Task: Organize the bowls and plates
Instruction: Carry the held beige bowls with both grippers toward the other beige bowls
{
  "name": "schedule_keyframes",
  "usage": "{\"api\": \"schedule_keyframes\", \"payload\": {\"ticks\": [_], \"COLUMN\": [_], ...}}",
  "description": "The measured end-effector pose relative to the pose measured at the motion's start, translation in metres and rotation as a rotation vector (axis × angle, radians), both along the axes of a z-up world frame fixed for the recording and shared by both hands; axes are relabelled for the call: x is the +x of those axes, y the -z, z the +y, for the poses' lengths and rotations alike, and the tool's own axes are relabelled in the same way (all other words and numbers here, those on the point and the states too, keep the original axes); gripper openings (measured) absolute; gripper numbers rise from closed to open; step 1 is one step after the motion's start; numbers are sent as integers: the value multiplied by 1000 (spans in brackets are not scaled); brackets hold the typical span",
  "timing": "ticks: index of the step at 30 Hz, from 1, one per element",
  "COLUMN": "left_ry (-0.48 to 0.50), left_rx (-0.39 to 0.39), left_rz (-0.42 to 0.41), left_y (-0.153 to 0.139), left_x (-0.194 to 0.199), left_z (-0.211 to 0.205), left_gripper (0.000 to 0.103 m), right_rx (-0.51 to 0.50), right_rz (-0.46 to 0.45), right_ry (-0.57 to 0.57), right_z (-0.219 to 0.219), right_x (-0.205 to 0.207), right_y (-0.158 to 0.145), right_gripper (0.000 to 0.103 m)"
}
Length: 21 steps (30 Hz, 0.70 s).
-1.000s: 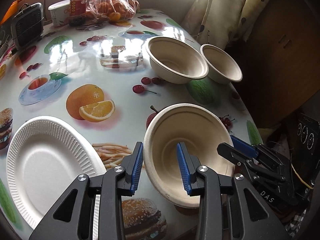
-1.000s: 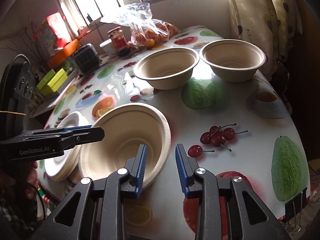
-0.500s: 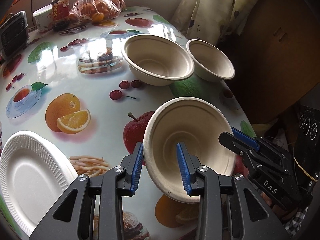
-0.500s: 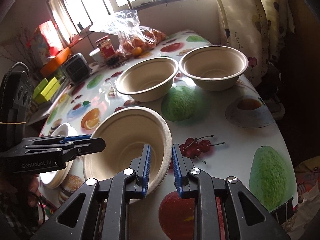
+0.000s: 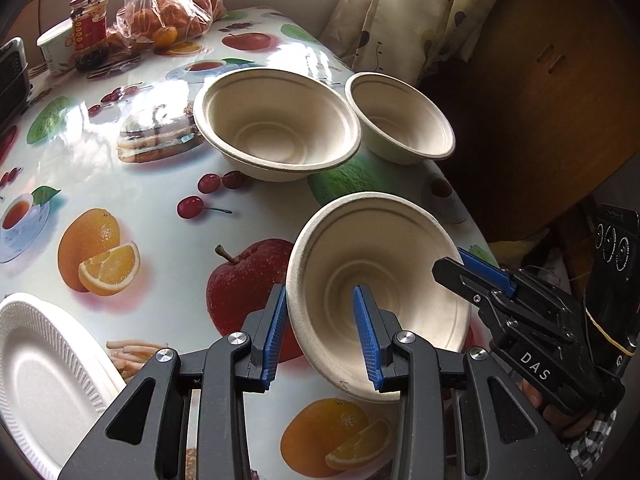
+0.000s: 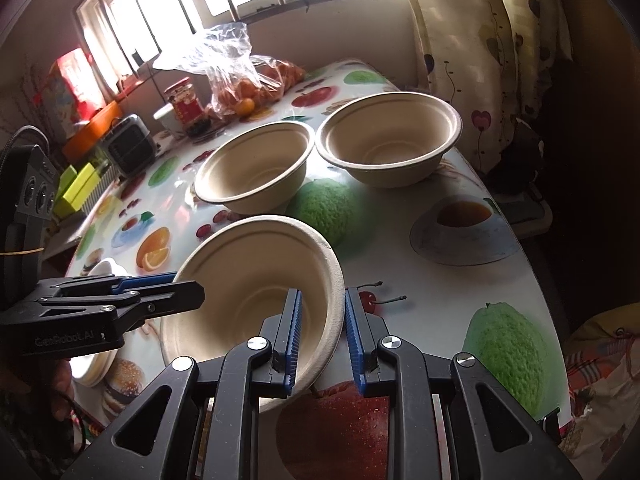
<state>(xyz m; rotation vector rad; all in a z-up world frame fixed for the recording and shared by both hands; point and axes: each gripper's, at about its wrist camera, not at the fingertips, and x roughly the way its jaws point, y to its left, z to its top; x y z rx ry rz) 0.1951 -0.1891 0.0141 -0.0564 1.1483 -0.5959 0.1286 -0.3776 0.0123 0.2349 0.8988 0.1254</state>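
Note:
A beige paper bowl (image 5: 380,280) hangs tilted above the fruit-print table (image 5: 152,216), held from both sides. My left gripper (image 5: 320,336) is shut on its left wall, one pad outside and one inside. My right gripper (image 6: 322,336) is shut on the opposite rim of the same bowl (image 6: 248,280). In each wrist view the other gripper shows at the bowl's edge: the right gripper (image 5: 450,264), the left gripper (image 6: 188,285). Two more beige bowls stand upright side by side further back: the middle bowl (image 5: 276,132) (image 6: 256,168) and the far bowl (image 5: 400,120) (image 6: 388,140). White foam plates (image 5: 48,376) lie at the near left.
A bag of oranges (image 5: 164,20), a red-labelled jar (image 5: 90,24) and a white cup (image 5: 56,48) stand at the table's far end. A curtain (image 6: 480,40) and a dark wooden cabinet (image 5: 540,80) flank the right edge. A small heater (image 6: 128,144) sits by the window.
Both hands have carried the bowl across the table toward the two standing bowls; the white plate has slid off to the left of view. The right gripper's jaws have narrowed onto the rim.

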Motion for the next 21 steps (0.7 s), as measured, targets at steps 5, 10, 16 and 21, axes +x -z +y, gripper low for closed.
{"api": "schedule_keyframes", "payload": {"ticks": [5, 10, 16, 21], "left_ry": [10, 3, -4, -18], "left_rx": [-12, -15, 9, 28], "left_rz": [3, -7, -56, -135], "left_y": [-1, -5, -23, -55], "left_x": [1, 1, 4, 17], "left_z": [-2, 1, 9, 17], "left_gripper": [35, 35, 36, 36], "right_rx": [1, 10, -6, -44], "right_rz": [6, 7, -35, -100], "right_ry": [9, 27, 48, 44], "right_z": [-3, -6, -14, -18], "right_x": [-1, -1, -3, 6], "right_y": [1, 0, -18, -50], "right_gripper": [21, 36, 47, 47]}}
